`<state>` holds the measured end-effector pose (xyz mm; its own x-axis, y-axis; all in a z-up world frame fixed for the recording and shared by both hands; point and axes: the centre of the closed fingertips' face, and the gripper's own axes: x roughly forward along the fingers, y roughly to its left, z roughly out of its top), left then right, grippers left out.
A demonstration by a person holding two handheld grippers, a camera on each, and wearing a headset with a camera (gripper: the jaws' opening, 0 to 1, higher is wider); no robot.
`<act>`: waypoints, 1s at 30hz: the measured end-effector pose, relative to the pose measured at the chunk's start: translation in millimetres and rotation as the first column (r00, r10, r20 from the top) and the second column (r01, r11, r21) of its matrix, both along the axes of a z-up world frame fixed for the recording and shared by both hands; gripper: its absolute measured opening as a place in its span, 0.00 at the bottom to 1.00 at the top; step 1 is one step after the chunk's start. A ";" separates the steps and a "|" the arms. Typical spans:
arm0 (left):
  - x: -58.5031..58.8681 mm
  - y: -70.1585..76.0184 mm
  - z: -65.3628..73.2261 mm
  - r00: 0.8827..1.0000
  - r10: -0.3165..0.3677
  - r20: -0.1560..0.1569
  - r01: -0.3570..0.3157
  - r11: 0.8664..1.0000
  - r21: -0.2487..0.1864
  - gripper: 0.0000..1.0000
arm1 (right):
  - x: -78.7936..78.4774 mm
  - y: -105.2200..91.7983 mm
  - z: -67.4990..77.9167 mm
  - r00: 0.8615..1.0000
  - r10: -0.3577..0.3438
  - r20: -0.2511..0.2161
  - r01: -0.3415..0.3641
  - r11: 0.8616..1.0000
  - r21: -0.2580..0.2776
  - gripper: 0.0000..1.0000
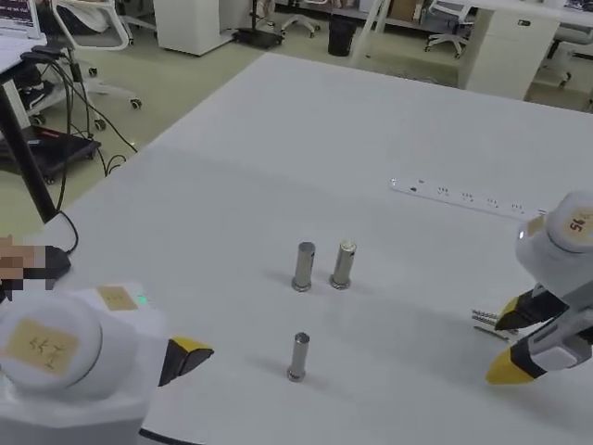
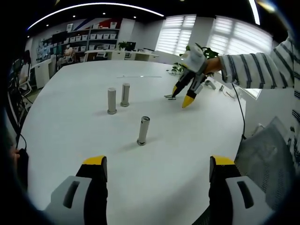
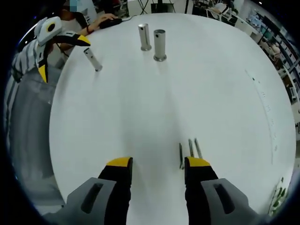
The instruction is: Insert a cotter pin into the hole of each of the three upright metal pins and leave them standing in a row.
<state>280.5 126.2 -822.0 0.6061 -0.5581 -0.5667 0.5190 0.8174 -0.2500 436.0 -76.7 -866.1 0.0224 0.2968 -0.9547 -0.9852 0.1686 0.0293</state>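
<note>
Left gripper (image 2: 158, 161) low over the table's (image 1: 232, 167) near edge, jaws apart, empty.
Right gripper (image 1: 507, 341) open-jawed just beside the loose cotter pins (image 3: 189, 149); three metal pins (image 1: 304, 267) stand upright mid-table, two paired, one nearer.

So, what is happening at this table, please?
A person holds a two-jaw tool in each hand over a white table. The right tool, open, is beside the cotter pins lying on the table. The left tool, also open, hovers near the three upright metal pins. None seems to hold a cotter pin yet.
</note>
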 end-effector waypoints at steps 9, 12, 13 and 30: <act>1.5 0.8 1.7 1.000 0.005 0.005 -0.005 1.000 -0.005 0.88 | 0.2 -2.1 -3.7 1.000 0.017 -0.016 -0.017 0.999 -0.033 0.41; 1.7 1.4 2.7 1.000 0.009 0.007 -0.009 1.000 -0.005 0.88 | 2.1 -2.9 -3.6 1.000 0.018 -0.008 -0.019 0.999 -0.043 0.39; 1.7 1.5 2.8 1.000 0.009 0.007 -0.009 1.000 -0.005 0.88 | 2.6 -3.1 -3.6 1.000 0.019 -0.006 -0.019 0.999 -0.044 0.38; 2.6 3.7 3.6 1.000 0.023 0.014 -0.023 1.000 -0.002 0.86 | 6.5 -3.4 -4.3 0.999 0.028 0.018 -0.027 0.997 -0.073 0.29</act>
